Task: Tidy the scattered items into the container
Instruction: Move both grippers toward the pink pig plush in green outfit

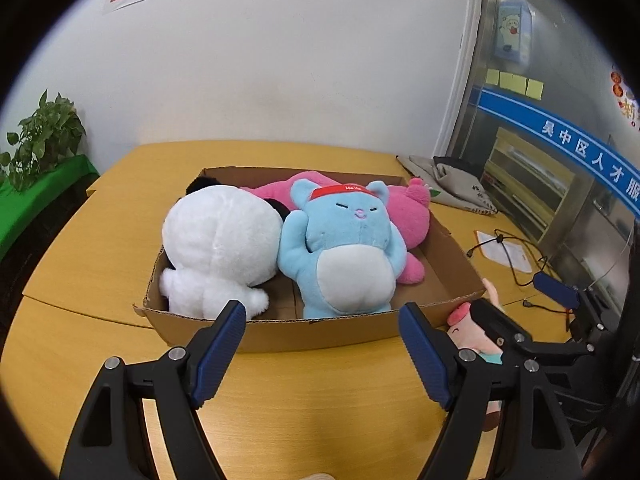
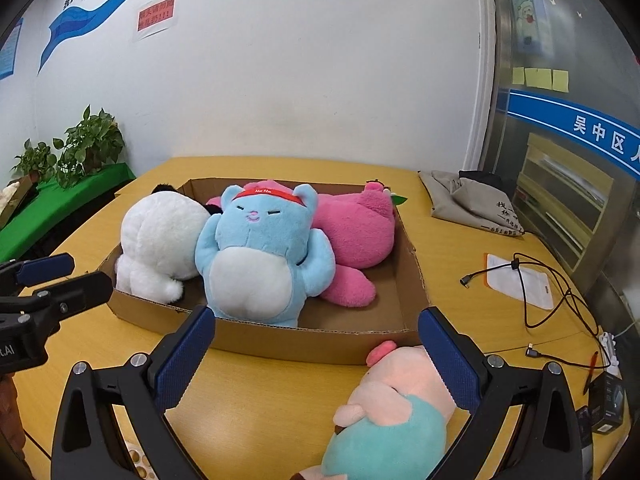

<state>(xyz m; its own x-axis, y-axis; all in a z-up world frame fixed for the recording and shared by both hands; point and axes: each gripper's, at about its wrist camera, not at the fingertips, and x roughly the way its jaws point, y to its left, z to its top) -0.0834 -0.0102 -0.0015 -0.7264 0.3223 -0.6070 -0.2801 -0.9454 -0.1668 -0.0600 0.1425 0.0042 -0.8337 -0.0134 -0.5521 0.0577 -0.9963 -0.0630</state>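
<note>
Right wrist view: we look over the box [image 2: 320, 338] on the table [image 2: 260, 392], with the pig [image 2: 396, 408] lying outside it, just beside the near wall.
Step in hand: three toys are boxed and one is left, so we judge we are between placements, lining up on the pig.
Right gripper [image 2: 316, 354]: jaws wide apart, nothing between the pads; the pig lies low and to the right, partly behind the right finger.
Left gripper [image 1: 322, 354]: jaws parted about halfway, empty, hanging over bare table before the box.
Next move: we would bring the right gripper down and rightward over the pig's body, close on its soft middle, lift it over the near wall and set it in the free corner by the pink toy's leg.
Toys in box: three, namely white toy [image 1: 220, 248], blue toy [image 1: 344, 256], pink toy [image 2: 360, 232].
Toys outside: one, the pig.
Boxes: one.
Grippers: two.
Clutter at right: one cloth bag [image 2: 468, 200], one cable [image 2: 552, 296].
</note>
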